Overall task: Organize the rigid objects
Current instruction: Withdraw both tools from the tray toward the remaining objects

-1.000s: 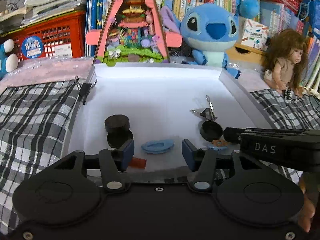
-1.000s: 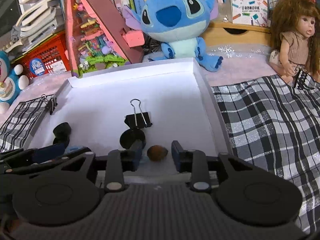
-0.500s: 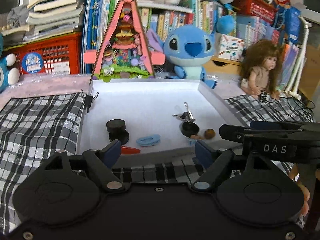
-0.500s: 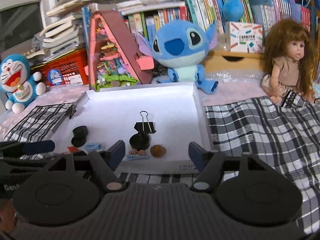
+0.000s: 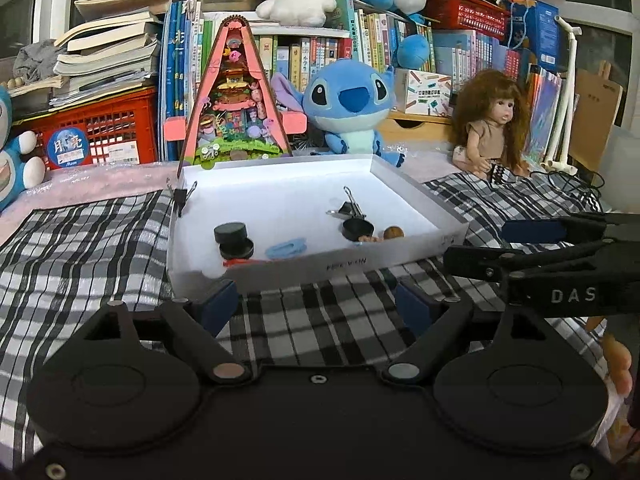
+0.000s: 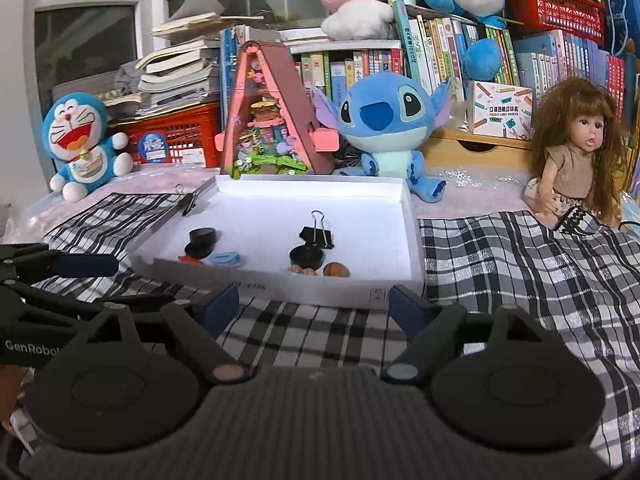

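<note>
A shallow white box (image 5: 400, 258) lies on the plaid cloth and holds the small items. Inside are two black round caps (image 5: 230, 233), a flat blue piece (image 5: 286, 248), a red bit (image 5: 240, 262), a black binder clip (image 5: 350, 210), a black cup (image 5: 357, 230) and a brown nut (image 5: 394, 233). My left gripper (image 5: 316, 304) hovers over the cloth just in front of the box, its jaws opening with nothing between them. My right gripper (image 6: 314, 306) stands beside it, also short of the box (image 6: 412, 240), jaws opening and empty. The nut (image 6: 336, 270) and binder clip (image 6: 318, 234) lie ahead of it.
Another binder clip (image 5: 182, 196) grips the box's left wall. Behind the box stand a pink triangular toy house (image 5: 236, 100), a blue plush (image 5: 352, 108) and a doll (image 6: 576, 160). A red crate (image 5: 92, 132), a blue-and-white plush (image 6: 80, 140) and bookshelves fill the back.
Both grippers have drawn back out of the box to the cloth in front and opened wide. The blue piece and the nut that lay between their fingers stay in the box.
</note>
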The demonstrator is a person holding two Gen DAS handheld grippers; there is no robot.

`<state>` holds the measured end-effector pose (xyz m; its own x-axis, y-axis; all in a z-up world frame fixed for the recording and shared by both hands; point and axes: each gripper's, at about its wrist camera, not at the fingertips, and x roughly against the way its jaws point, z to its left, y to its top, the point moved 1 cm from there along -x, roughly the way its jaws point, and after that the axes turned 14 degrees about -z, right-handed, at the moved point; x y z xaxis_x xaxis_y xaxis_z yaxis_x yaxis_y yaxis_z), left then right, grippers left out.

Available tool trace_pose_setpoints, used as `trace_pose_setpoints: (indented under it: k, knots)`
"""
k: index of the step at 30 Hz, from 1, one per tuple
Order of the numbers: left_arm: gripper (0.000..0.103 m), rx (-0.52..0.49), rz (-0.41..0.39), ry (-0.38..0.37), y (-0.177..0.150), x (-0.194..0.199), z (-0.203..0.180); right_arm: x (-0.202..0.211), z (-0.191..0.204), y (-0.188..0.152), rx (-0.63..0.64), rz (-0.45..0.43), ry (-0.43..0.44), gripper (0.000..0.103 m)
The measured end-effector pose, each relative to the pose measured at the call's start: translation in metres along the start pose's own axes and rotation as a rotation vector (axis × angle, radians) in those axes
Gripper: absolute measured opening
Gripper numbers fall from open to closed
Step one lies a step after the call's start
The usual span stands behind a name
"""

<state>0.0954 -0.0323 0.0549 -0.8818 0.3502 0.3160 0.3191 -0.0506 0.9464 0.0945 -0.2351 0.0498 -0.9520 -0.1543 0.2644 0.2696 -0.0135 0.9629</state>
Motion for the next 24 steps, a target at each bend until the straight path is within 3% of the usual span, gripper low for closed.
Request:
trace_pose_setpoints:
  k: [24]
  knots:
    - [0.085,-0.006,0.023,0.020,-0.042,0.031,0.008,0.037,0.015,-0.046,0.076,0.004,0.043,0.095]
